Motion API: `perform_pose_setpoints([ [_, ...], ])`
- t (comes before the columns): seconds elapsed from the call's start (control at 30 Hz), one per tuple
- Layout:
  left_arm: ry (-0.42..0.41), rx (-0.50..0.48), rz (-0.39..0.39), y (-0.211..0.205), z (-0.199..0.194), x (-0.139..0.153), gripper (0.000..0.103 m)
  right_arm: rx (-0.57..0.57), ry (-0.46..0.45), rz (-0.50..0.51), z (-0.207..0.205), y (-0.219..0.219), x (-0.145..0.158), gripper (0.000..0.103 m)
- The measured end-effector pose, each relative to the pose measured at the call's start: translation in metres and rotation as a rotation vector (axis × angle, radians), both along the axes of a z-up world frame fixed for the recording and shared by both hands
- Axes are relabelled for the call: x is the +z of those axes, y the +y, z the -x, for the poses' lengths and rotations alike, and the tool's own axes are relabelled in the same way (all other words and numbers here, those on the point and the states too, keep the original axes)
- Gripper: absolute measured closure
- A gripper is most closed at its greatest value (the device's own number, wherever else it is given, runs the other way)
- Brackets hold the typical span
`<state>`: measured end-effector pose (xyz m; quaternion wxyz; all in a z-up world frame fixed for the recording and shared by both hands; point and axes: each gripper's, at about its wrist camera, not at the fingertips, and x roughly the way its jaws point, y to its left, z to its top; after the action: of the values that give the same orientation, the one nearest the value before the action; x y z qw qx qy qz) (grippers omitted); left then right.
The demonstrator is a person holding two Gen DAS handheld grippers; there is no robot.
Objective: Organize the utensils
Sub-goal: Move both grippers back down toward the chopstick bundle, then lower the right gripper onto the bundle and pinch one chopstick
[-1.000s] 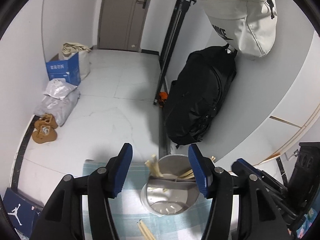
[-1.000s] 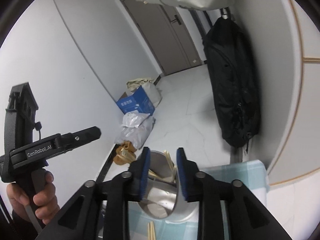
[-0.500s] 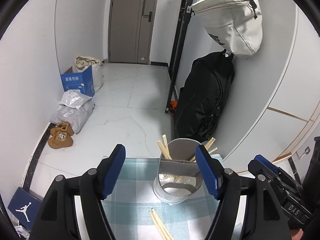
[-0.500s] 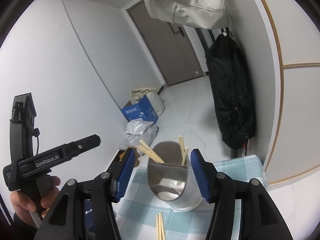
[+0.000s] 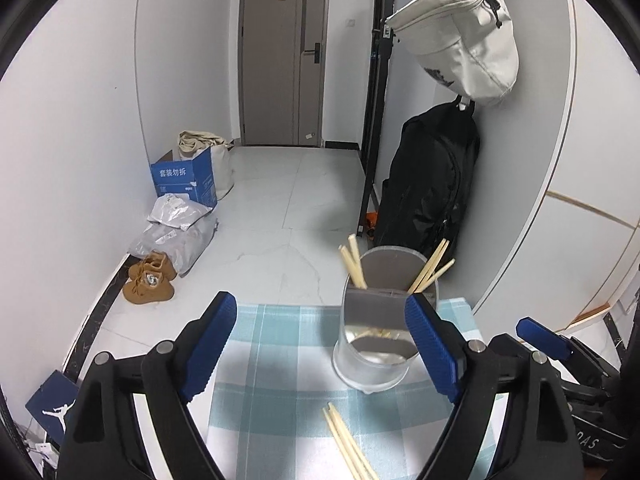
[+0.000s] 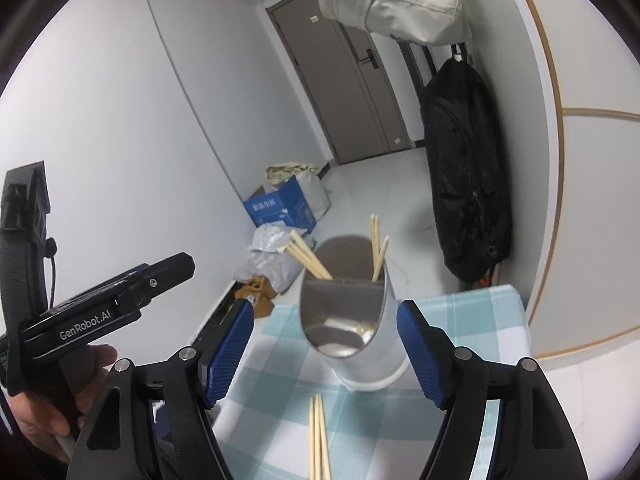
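A shiny metal utensil holder (image 5: 380, 320) (image 6: 348, 320) stands upright on a blue-and-white checked cloth (image 5: 276, 392) (image 6: 472, 344). A divider splits it, and wooden chopsticks (image 5: 354, 264) (image 6: 308, 260) lean in both halves. More loose chopsticks (image 5: 350, 444) (image 6: 318, 436) lie on the cloth in front of it. My left gripper (image 5: 320, 344) has its jaws opening, nothing between them, short of the holder. My right gripper (image 6: 324, 352) is opening too, empty, with the holder just beyond its fingertips. The left gripper's body (image 6: 104, 304) and a hand show at the left of the right wrist view.
The table ends just behind the holder, with a tiled floor (image 5: 272, 216) below. A black backpack (image 5: 432, 176) and pale bag (image 5: 464, 36) hang on the right wall. A blue box (image 5: 186, 176), grey parcels (image 5: 176, 228) and brown shoes (image 5: 150, 280) line the left wall.
Both grippers have pulled back from the holder and spread their jaws wider. The holder now stands farther ahead, and loose chopsticks on the cloth have come further into view.
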<state>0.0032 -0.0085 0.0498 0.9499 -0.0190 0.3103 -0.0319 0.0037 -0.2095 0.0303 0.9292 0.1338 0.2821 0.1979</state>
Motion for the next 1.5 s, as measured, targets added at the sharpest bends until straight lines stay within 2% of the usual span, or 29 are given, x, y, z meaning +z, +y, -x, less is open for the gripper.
perform_pose_setpoints([
  [0.43, 0.052, 0.056, 0.023, 0.018, 0.001, -0.059, 0.020, 0.045, 0.090, 0.071, 0.005, 0.020, -0.055, 0.029],
  [0.53, 0.100, 0.069, 0.080, 0.026, -0.003, -0.078, 0.020, 0.059, 0.117, 0.102, 0.003, 0.025, -0.068, 0.029],
  [0.6, 0.121, 0.071, 0.093, 0.031, -0.007, -0.086, 0.020, 0.065, 0.142, 0.127, 0.002, 0.029, -0.077, 0.034],
  [0.63, 0.127, 0.065, 0.084, 0.031, -0.009, -0.088, 0.020, 0.067, 0.151, 0.133, 0.001, 0.030, -0.081, 0.039],
  [0.7, 0.129, 0.061, 0.070, 0.035, -0.011, -0.091, 0.020, 0.084, 0.172, 0.140, -0.001, 0.033, -0.089, 0.041],
  [0.73, 0.132, 0.067, 0.079, 0.039, -0.012, -0.093, 0.020, 0.089, 0.183, 0.148, -0.002, 0.035, -0.093, 0.042],
  [0.77, 0.142, 0.073, 0.094, 0.043, -0.014, -0.094, 0.020, 0.097, 0.196, 0.156, -0.004, 0.038, -0.098, 0.048],
  [0.93, 0.232, 0.097, 0.185, 0.060, -0.023, -0.107, 0.020, 0.119, 0.258, 0.201, -0.006, 0.051, -0.122, 0.065],
  [0.97, 0.251, 0.105, 0.190, 0.063, -0.024, -0.110, 0.020, 0.130, 0.282, 0.208, -0.007, 0.056, -0.130, 0.070],
  [1.1, 0.283, 0.135, 0.179, 0.070, -0.026, -0.116, 0.020, 0.172, 0.328, 0.239, -0.010, 0.072, -0.148, 0.077],
  [1.17, 0.289, 0.153, 0.179, 0.075, -0.025, -0.117, 0.020, 0.207, 0.334, 0.266, -0.010, 0.081, -0.153, 0.085],
  [1.33, 0.304, 0.187, 0.213, 0.087, -0.026, -0.118, 0.020, 0.261, 0.338, 0.385, -0.012, 0.101, -0.165, 0.086],
  [1.5, 0.316, 0.183, 0.247, 0.095, -0.029, -0.121, 0.020, 0.252, 0.370, 0.481, -0.013, 0.109, -0.176, 0.090],
])
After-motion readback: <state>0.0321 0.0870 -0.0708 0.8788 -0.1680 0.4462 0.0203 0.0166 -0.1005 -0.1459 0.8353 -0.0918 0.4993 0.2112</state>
